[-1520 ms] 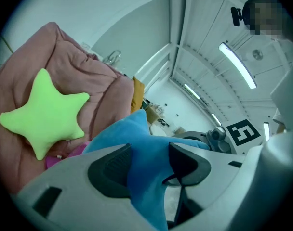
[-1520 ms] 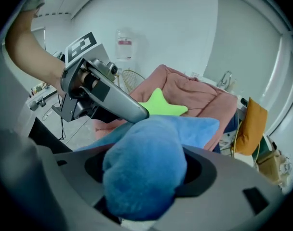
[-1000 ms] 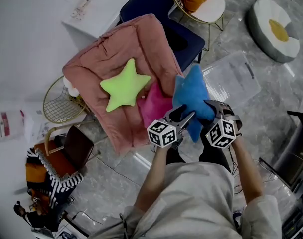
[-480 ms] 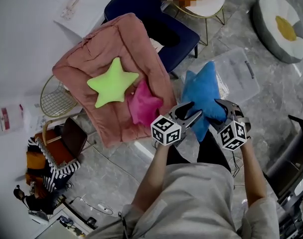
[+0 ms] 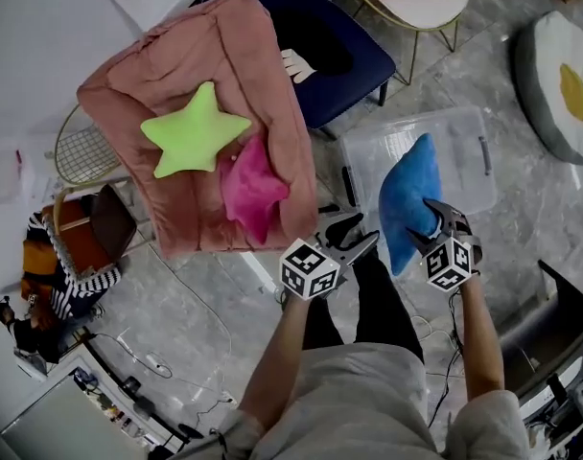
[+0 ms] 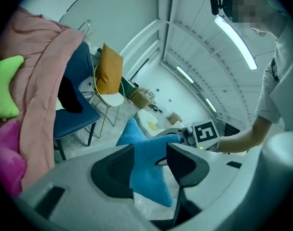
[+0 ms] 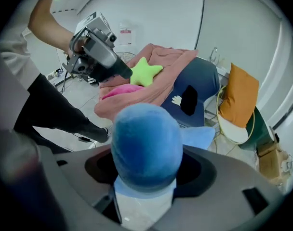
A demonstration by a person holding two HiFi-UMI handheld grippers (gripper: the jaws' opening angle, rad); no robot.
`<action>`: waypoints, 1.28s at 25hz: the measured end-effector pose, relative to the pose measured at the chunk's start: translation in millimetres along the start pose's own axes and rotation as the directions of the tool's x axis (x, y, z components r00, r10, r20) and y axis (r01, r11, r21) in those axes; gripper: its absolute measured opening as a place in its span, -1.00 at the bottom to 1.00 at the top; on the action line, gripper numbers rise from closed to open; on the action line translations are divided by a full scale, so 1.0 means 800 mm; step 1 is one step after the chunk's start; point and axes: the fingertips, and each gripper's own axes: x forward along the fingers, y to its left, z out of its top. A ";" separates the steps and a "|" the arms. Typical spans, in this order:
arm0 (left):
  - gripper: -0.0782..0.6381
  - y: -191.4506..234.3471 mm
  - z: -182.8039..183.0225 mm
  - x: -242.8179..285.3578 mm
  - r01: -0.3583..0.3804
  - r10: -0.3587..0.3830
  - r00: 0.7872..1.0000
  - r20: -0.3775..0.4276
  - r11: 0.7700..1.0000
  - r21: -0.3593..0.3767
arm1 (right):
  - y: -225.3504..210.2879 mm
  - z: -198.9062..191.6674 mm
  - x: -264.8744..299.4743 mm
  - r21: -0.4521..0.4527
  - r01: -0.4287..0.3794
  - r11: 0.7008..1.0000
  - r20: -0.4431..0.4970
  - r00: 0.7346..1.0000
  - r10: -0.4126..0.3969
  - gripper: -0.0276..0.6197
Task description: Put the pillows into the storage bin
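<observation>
- The blue pillow (image 5: pixel 409 199) is a plush, star-shaped cushion of plain bright blue with rounded, well-stuffed arms. We see no print or trim on it.
- The right gripper (image 5: pixel 426 220) holds it off the floor (image 5: pixel 522 218), hanging with one arm pointing up. In the head view it lies over the near part of the storage bin (image 5: pixel 450 137).
- The right gripper's fingers (image 7: pixel 199 171) pinch one fat arm of the blue pillow, which bulges up between them in the right gripper view.
- The left gripper (image 5: pixel 357 236) sits just beside the blue pillow. Its fingers (image 6: pixel 113 170) are spread and pinch nothing, and the blue pillow shows through the gap beyond them.
- We count three pillows: one blue, one green, one pink.
- The green pillow (image 5: pixel 191 132) is a lime star lying flat on a pink quilt (image 5: pixel 176 60).
- The pink pillow (image 5: pixel 251 188) is magenta with pointed arms. It lies on the same quilt, with its upper arm against the green pillow.
- Both of these are well apart from the storage bin.
- We count one storage bin, a clear plastic box with dark handles at its two ends, standing on the floor near a navy chair (image 5: pixel 344 60).
- We count two grippers, each with one marker cube.
- One round cushion (image 5: pixel 560 75), white with a yellow middle, lies on the floor well to the right.
</observation>
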 end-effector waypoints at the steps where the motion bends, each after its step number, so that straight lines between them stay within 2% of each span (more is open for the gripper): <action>1: -0.25 0.006 -0.004 0.001 -0.008 0.008 1.000 0.000 1.000 -0.005 | -0.003 -0.009 0.015 0.007 -0.004 1.000 -0.007 1.000 0.004 0.02; 4: -0.25 0.019 -0.015 0.006 -0.013 0.013 1.000 0.005 1.000 -0.013 | -0.008 -0.037 0.063 -0.005 -0.021 1.000 -0.044 0.999 0.021 0.02; 9: -0.25 0.039 -0.036 0.011 -0.032 0.035 0.999 -0.035 0.997 0.076 | -0.005 -0.093 0.157 -0.075 -0.079 0.994 -0.148 0.987 0.068 0.03; 14: -0.25 0.062 -0.053 -0.013 -0.081 0.084 0.996 -0.031 0.992 0.095 | 0.014 -0.136 0.252 -0.158 -0.210 0.965 -0.309 0.938 0.154 0.03; 18: -0.25 0.082 -0.065 -0.037 -0.103 0.110 0.993 -0.051 0.987 0.124 | 0.018 -0.160 0.311 -0.172 -0.246 0.954 -0.388 0.907 0.164 0.04; 22: -0.23 0.121 -0.076 -0.075 -0.199 0.201 0.979 -0.019 0.977 0.082 | 0.021 -0.182 0.367 -0.167 -0.260 0.951 -0.450 0.879 0.161 0.05; 26: -0.22 0.155 -0.111 -0.105 -0.276 0.276 0.961 0.002 0.960 0.041 | 0.039 -0.204 0.419 -0.159 -0.259 0.953 -0.487 0.860 0.153 0.07; 29: -0.22 0.162 -0.122 -0.133 -0.320 0.319 0.948 0.022 0.946 0.055 | 0.051 -0.205 0.430 -0.165 -0.277 0.947 -0.517 0.841 0.156 0.09; 32: -0.22 0.186 -0.140 -0.162 -0.358 0.358 0.934 0.025 0.933 0.022 | 0.064 -0.200 0.457 -0.191 -0.283 0.940 -0.529 0.836 0.144 0.11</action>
